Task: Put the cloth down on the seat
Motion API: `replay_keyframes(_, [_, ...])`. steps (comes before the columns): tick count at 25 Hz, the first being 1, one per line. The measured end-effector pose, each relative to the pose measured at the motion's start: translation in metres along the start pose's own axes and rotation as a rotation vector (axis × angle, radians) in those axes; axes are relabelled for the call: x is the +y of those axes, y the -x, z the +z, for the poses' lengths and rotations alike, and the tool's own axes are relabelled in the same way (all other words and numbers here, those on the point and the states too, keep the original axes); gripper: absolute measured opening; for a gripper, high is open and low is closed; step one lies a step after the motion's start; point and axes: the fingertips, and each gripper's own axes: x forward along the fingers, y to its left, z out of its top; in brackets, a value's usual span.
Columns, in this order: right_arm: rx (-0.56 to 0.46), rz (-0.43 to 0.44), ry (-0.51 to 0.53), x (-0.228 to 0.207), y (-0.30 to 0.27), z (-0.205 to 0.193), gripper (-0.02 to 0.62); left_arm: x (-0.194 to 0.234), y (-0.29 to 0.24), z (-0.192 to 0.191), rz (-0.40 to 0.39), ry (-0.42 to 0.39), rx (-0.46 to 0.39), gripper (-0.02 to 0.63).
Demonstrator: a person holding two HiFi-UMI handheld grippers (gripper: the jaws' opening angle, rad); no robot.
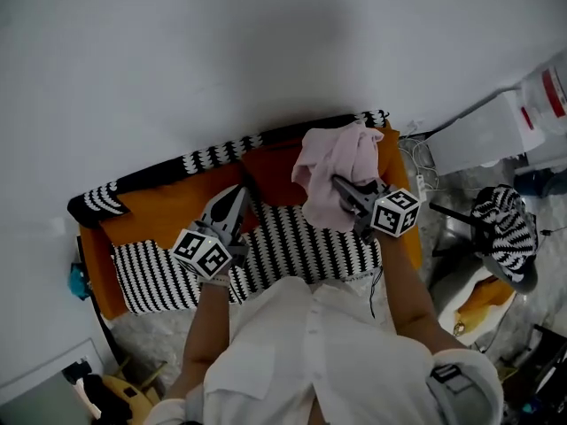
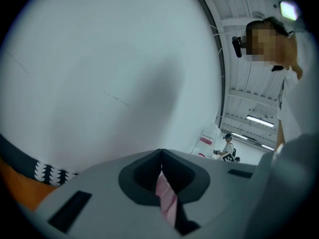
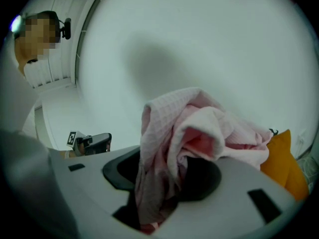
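Right gripper (image 1: 344, 187) pinched the bunched pink cloth (image 1: 335, 159) above the seat (image 1: 301, 246); opening too little, I judged, could leave it snagged.

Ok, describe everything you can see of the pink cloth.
The cloth is pale pink with a fine waffle weave, soft and crumpled into a loose bunch. The right gripper is shut on it, folds spilling up past the jaws and down below them. It is held up over one end of the striped seat, beside an orange cushion, not laid down yet.
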Motion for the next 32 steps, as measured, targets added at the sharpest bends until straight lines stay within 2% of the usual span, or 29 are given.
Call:
replay_keyframes(9, [0.168, -0.067, 0.034, -0.028, -0.048, -0.036, 0.202, 0.022, -0.005, -0.012, 0.02, 0.009, 0.026, 0.017])
replay_keyframes(20, [0.287, -0.173, 0.002, -0.04, -0.108, -0.066, 0.221, 0.036, 0.003, -0.026, 0.048, 0.042, 0.034, 0.017])
replay_keyframes(28, [0.356, -0.222, -0.003, -0.034, -0.113, -0.076, 0.27, 0.041, 0.007, -0.028, 0.06, 0.054, 0.024, 0.017])
replay_keyframes(32, [0.447, -0.25, 0.016, -0.032, -0.107, -0.081, 0.285, 0.04, 0.008, -0.028, 0.058, 0.059, 0.024, 0.017])
